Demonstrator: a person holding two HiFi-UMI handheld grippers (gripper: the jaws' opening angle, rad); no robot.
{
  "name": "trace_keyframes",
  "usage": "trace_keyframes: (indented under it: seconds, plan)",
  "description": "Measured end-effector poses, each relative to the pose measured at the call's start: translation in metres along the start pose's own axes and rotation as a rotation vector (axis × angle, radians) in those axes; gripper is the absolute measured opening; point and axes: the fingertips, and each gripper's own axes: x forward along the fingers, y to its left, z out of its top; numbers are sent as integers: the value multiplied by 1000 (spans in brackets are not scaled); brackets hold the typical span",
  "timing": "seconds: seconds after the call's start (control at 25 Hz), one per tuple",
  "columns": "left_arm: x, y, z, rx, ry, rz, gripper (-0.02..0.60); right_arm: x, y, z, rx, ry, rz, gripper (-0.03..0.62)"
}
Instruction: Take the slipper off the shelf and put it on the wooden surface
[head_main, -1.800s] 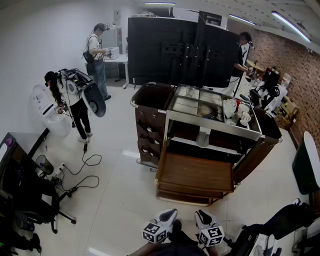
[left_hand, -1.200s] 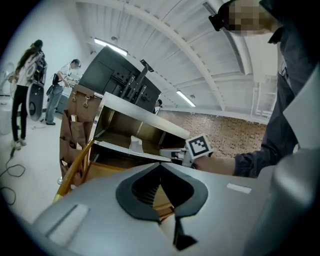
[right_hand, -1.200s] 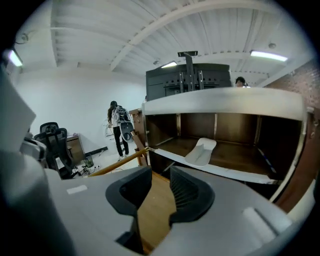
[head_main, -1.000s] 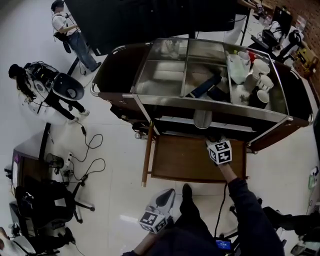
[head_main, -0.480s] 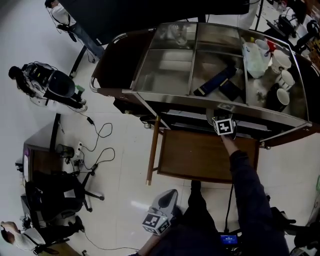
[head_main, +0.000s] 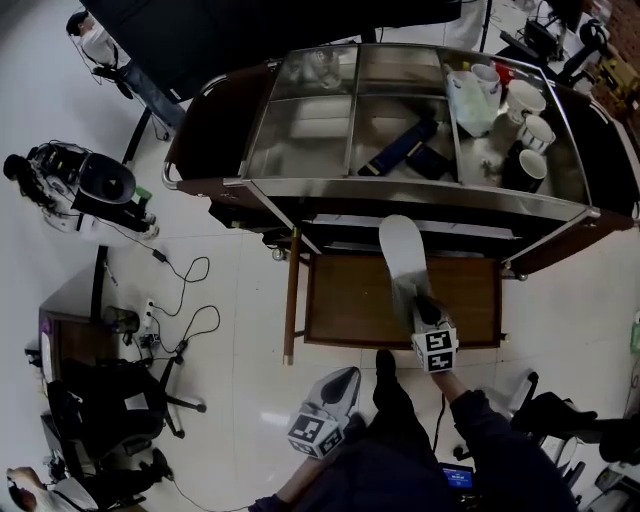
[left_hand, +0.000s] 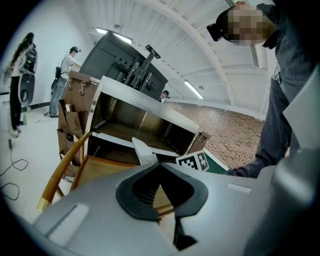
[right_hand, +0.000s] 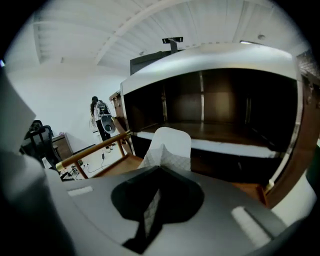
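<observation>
Step in hand: carrying. The slipper (head_main: 402, 250) is out of the shelf (right_hand: 220, 131) and hangs over the wooden surface (head_main: 345, 300); it does not look set down yet.

Slipper, place: right of the middle of the wooden surface. Its far end reaches the back edge, just under the front rim of the cart (head_main: 400, 188). Whether any part touches the wood, I cannot tell.

Right gripper (head_main: 419, 306): jaws closing the last bit, pinched tight on the slipper's near, quilted edge, as the right gripper view shows. It stands over the front edge of the wooden surface.

Left gripper (head_main: 341, 384): jaws together with nothing between them, held low near the person, clear of the wooden surface's front edge.

Long axis: it runs front to back across the wooden surface, leaning a little left at the far end, in line with the right gripper's jaws.

Pointing: the rounded end faces the shelf and the gripped end faces the person. A broad, plain side faces up.

Next move, as I judge it: lower the slipper until it lies flat on the wood, keeping it inside the edges. Then let go and draw the gripper back toward the front edge.
</observation>
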Motion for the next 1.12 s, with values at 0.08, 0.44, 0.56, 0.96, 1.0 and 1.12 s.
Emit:
trace_keyframes:
  seconds: [0.08,0.44,0.56,0.96,1.0,1.12]
  plan:
    - [-8,-4,-4,6,8,-9,17,-7,11,-42,28,64,-36,5]
    - [-69,3,-31,9,2,34,17,36,29,-118,105,321,-41,128]
    - [-96,-1,-40,9,-19,32,17,7,42,-113,99,270,-69,156]
    - [-184,-41,-66,38,-112,-81,17,-226,176,-36,81,-119,61,98]
    - [-190,-46,-69,38,-118,-95,17,-248,188,-31,65,-143,65,87]
    - [-204,-67,-80,35,-132,-148,17,-307,220,-31,11,-193,49,63]
